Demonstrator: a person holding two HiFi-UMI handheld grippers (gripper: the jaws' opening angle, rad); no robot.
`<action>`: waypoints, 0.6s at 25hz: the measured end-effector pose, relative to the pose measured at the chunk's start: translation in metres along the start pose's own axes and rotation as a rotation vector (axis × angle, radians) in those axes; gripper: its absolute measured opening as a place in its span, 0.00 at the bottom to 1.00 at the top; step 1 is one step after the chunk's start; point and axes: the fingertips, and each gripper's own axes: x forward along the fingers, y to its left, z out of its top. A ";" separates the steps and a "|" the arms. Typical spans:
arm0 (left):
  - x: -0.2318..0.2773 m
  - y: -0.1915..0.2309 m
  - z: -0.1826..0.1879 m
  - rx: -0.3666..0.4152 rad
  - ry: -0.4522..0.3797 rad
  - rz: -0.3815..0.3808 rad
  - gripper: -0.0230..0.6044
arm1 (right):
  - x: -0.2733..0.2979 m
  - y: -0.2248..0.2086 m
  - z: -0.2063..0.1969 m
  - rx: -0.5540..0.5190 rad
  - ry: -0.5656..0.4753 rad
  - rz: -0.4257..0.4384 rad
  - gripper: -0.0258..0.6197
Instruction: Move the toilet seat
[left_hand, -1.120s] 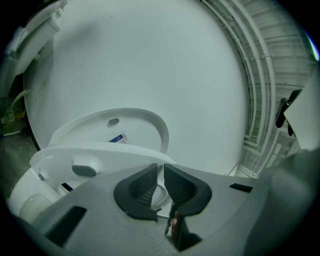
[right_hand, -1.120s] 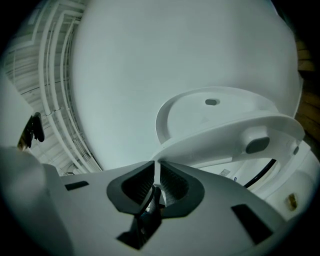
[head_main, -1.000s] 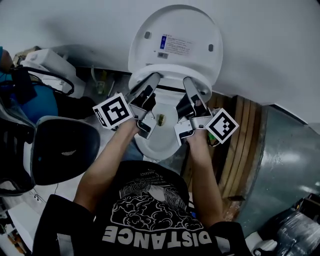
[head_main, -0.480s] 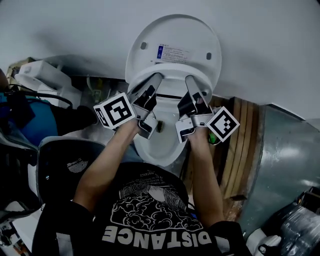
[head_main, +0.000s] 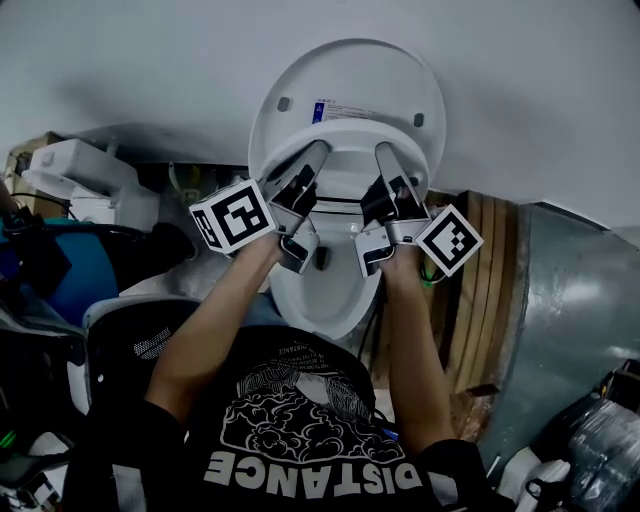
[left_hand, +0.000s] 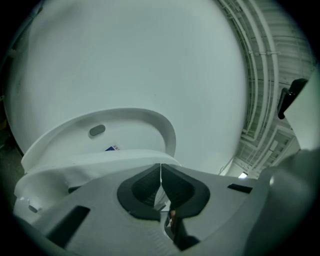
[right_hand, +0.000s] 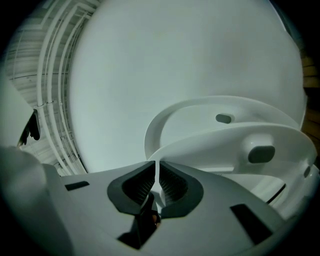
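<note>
Toilet seat (head_main: 345, 172) part-raised over bowl (head_main: 322, 295), 2 grippers at its front rim.
Seat tilted up, underside w/ grey bumper (right_hand: 260, 153) showing; lid (head_main: 345, 70) upright behind it against wall (head_main: 120, 60). L gripper (head_main: 317, 152) jaws together, nothing between, tips at seat's left front edge. R gripper (head_main: 386, 152) jaws closed to a thin slit, nothing clamped, tips at right front edge. Wood slats (head_main: 470, 260) & metal panel (head_main: 570, 320) to the right, black mesh chair (head_main: 130, 340) to the left.
</note>
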 end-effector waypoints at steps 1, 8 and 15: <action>-0.002 -0.003 -0.001 0.005 0.001 -0.006 0.07 | -0.003 0.003 0.000 -0.003 -0.005 0.003 0.10; 0.004 -0.003 0.003 0.018 0.013 -0.023 0.06 | 0.004 0.003 0.006 -0.044 -0.006 -0.007 0.10; 0.011 -0.005 0.009 0.019 0.012 -0.037 0.06 | 0.012 0.006 0.013 -0.055 -0.025 -0.016 0.10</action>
